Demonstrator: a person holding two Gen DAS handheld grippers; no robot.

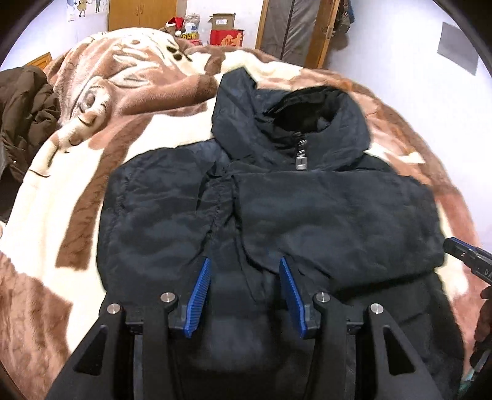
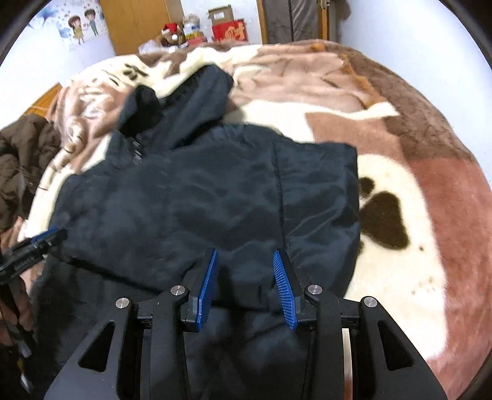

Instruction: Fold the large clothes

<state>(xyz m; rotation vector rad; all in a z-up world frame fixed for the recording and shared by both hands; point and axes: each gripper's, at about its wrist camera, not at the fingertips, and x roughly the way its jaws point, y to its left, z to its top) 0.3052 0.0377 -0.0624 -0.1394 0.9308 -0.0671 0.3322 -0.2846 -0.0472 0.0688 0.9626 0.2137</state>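
A dark navy hooded jacket (image 1: 270, 203) lies face up on the bed, zipped, with a silver zipper pull (image 1: 301, 161) below the hood (image 1: 307, 110). Both sleeves are folded across the chest. My left gripper (image 1: 245, 261) is open just above the jacket's lower middle, holding nothing. My right gripper (image 2: 245, 254) is open above the jacket (image 2: 200, 200) near its right side seam, holding nothing. The right gripper's tip shows at the right edge of the left wrist view (image 1: 470, 258). The left gripper shows at the left edge of the right wrist view (image 2: 33, 249).
A brown and white plush blanket (image 1: 61, 190) covers the bed (image 2: 415, 184). A brown jacket (image 1: 24, 117) lies heaped at the left edge (image 2: 21, 160). Boxes (image 1: 226, 30), a wardrobe (image 1: 141, 14) and a door stand beyond the bed.
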